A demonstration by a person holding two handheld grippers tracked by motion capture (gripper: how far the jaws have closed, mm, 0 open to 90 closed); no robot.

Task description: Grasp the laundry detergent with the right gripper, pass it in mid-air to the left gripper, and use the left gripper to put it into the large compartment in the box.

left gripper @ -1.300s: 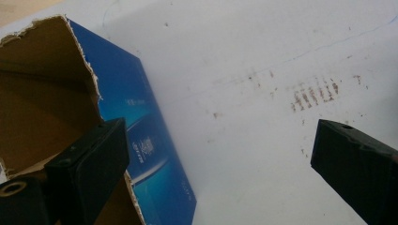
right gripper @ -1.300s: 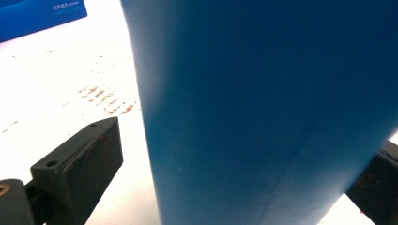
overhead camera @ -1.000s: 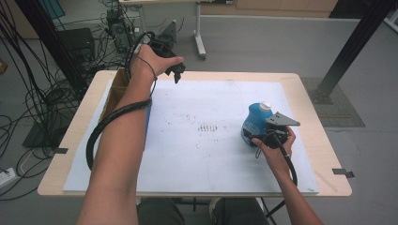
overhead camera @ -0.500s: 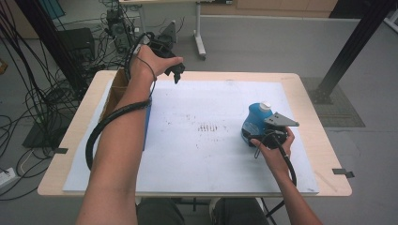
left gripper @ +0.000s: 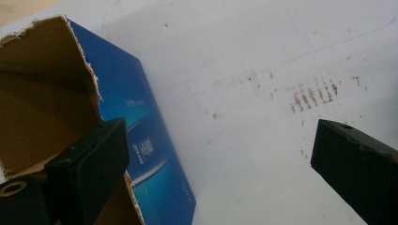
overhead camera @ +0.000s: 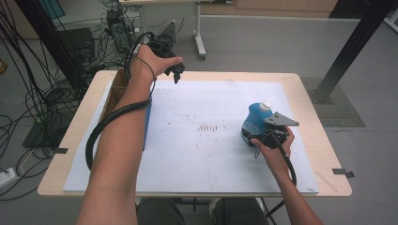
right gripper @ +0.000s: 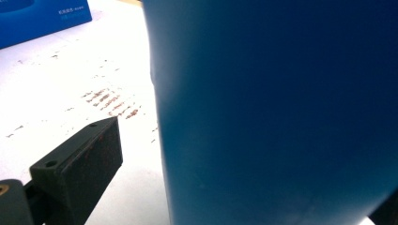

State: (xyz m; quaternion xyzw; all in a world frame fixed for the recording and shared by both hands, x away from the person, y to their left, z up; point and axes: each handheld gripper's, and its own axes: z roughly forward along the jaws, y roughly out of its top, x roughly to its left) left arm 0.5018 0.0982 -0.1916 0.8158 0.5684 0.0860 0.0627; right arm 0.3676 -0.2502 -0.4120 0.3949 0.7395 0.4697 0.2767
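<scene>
- 1 blue bottle [overhead camera: 256, 123] with a white cap stands upright on the right half of the white sheet [overhead camera: 211, 154], just in front of the person's right hand [overhead camera: 277, 150].
- Right gripper [overhead camera: 263, 136] sits right at the bottle's near side, grey three-cornered plate on top; in the right gripper view the blue bottle [right gripper: 281, 112] wall is very close, the left jaw stands clear of it, the other jaw is barely visible at the bottom right corner.
- Right jaws look apart around the bottle; contact with the bottle cannot be told.
- No label or writing readable on the bottle from any view.
- Left gripper [overhead camera: 174, 72] is held up over the far left part of the table, well apart from the bottle, jaws pointing down.
- Left gripper view: 2 black jaws wide apart, nothing between them, white sheet [left gripper: 263, 154] below.
- Blue carton [overhead camera: 145, 123] lies at the sheet's left edge under the left forearm, top torn open, brown cardboard inside; in the left gripper view the blue carton [left gripper: 141, 136] carries small white print, too blurred to read.
- Carton corner also shows in the right gripper view, white text lines unreadable.
- Reddish-brown smudge marks [overhead camera: 209, 127] in rows sit mid-sheet, between carton and bottle.
- Wooden table [overhead camera: 324, 140] carries the sheet; black tape tabs on its edges.
- Black cable trails from each gripper.
</scene>
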